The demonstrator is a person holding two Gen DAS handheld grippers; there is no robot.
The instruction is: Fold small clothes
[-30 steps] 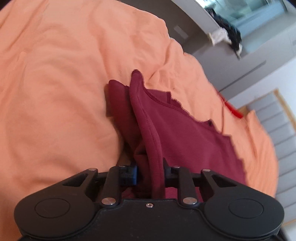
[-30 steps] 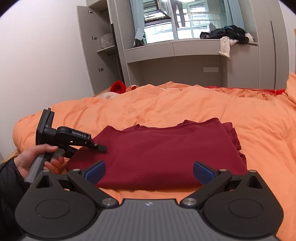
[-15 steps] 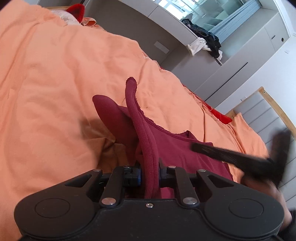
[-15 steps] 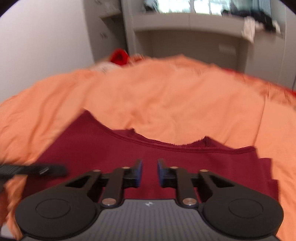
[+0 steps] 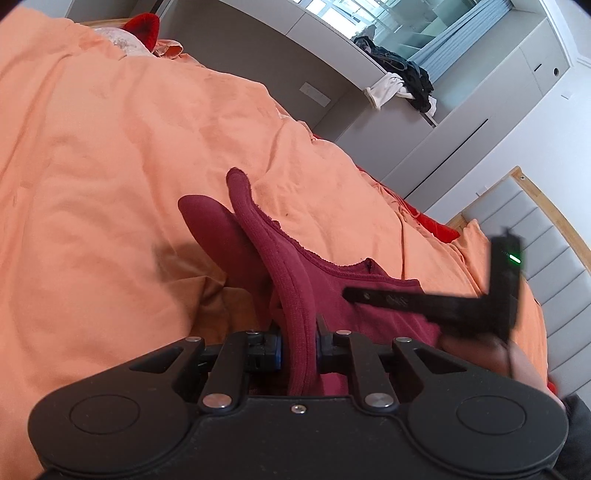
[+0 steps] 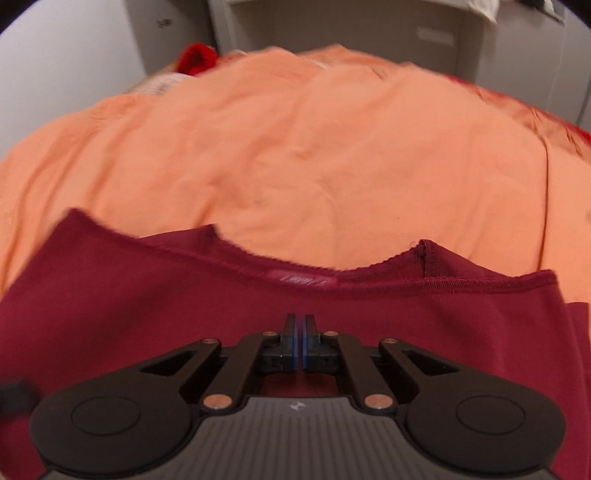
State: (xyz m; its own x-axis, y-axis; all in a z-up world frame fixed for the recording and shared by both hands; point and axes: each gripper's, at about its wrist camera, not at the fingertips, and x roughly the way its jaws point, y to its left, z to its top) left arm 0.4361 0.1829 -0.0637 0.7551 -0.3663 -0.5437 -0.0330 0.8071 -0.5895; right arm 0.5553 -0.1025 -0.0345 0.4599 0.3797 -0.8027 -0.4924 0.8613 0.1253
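Second grip not yet made on the garment (image 5: 295, 295).
Left hand-held gripper (image 5: 297, 345) pinches its raised hem; right hand-held gripper (image 6: 299, 341) has just pressed together empty over cloth lying mid-bed (image 6: 295, 147). Reopen, bite hem.

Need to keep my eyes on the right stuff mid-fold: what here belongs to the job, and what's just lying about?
In the job:
maroon garment
left gripper, clamped on its hem
right gripper, jaws just closed
orange bedspread underneath

Lying about:
dark clothes on the window ledge
red item at the bed's far end
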